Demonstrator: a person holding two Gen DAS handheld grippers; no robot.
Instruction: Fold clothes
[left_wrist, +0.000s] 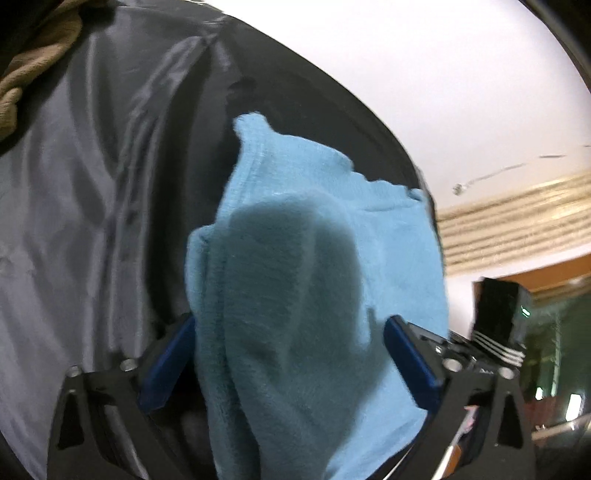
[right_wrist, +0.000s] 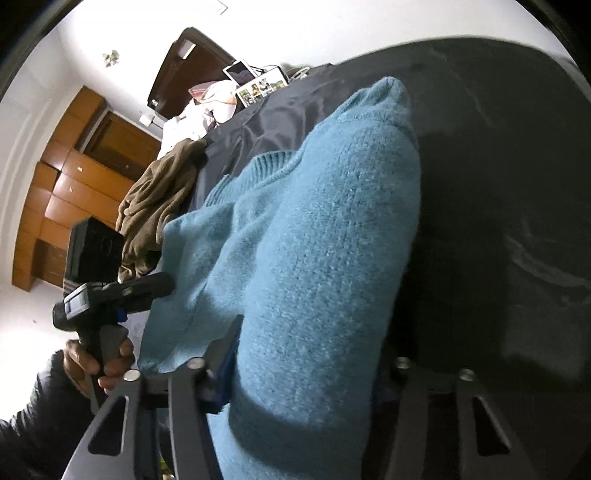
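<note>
A light blue knitted sweater (left_wrist: 303, 258) hangs bunched between the blue-padded fingers of my left gripper (left_wrist: 291, 354), which is shut on it above the dark grey bed cover (left_wrist: 92, 203). In the right wrist view the same sweater (right_wrist: 314, 240) fills the middle. My right gripper (right_wrist: 306, 373) is shut on a thick fold of it; its left finger (right_wrist: 221, 373) shows and the right one is hidden by the cloth. The left gripper with the hand on its handle shows at the left of that view (right_wrist: 110, 295).
A crumpled olive-brown garment (right_wrist: 159, 199) lies on the cover at the far side, also at the top left of the left wrist view (left_wrist: 33, 62). White and pink bedding (right_wrist: 207, 107), a wooden headboard (right_wrist: 184, 70) and wooden cabinets (right_wrist: 74, 184) stand beyond.
</note>
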